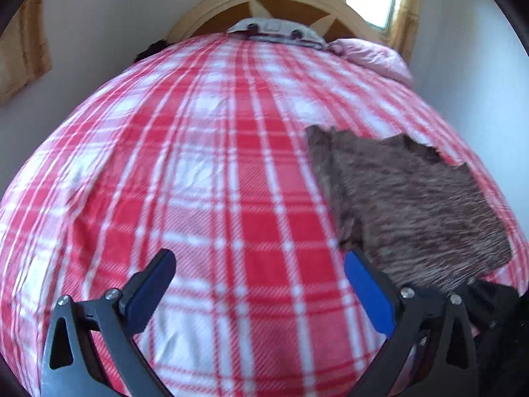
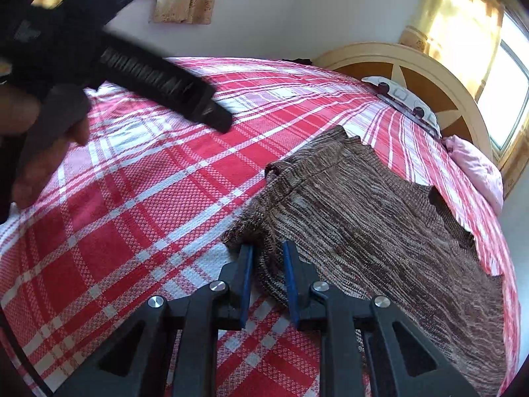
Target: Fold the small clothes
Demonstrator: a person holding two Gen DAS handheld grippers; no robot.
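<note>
My right gripper [image 2: 268, 258] pinches the near edge of the brown knit garment [image 2: 363, 225], which lies flat on the red checked bedspread [image 2: 132, 205]. My left gripper [image 1: 259, 261] hangs wide open, empty, just beside it.

Left wrist view motion-blurred; brown knit garment [image 2: 380, 231] cut off at frame bottom in right wrist view.

I count one brown knit garment [image 2: 363, 225] at my two o'clock, one plaid bedspread [image 2: 139, 205], two pillows [image 2: 476, 165].
</note>
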